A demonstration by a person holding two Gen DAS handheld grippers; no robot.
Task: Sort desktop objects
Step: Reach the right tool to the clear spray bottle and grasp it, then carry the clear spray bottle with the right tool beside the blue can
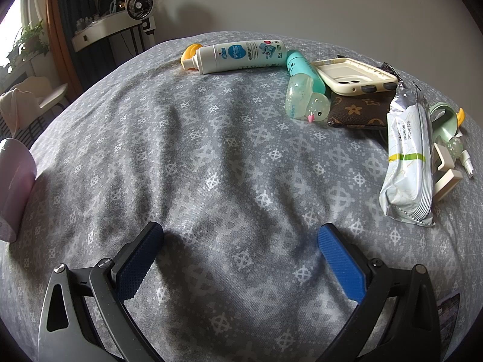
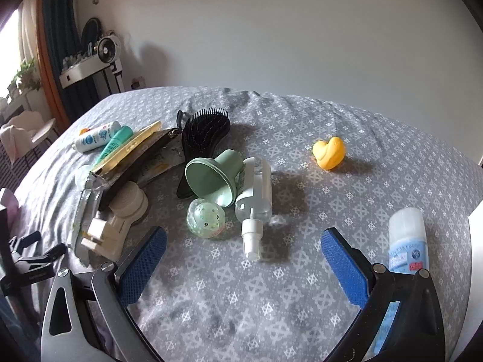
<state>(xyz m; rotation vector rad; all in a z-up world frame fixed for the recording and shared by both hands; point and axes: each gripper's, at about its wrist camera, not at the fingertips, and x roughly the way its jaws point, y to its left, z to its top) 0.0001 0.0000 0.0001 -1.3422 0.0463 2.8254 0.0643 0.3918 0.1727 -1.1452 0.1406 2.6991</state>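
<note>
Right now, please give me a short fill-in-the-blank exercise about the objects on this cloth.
1. The black hairbrush lies with its bristles facing ____.
2. The duck lying apart from the pile is ____ in colour.
3. Both the left hand-held gripper and the right hand-held gripper are ____.

Missing words: up; yellow; open

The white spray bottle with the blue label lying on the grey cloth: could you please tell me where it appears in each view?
Left wrist view: white spray bottle with the blue label at top centre, lying on its side.
Right wrist view: same bottle at far left, small.
Shared landmark: the teal tube beside it.
</note>
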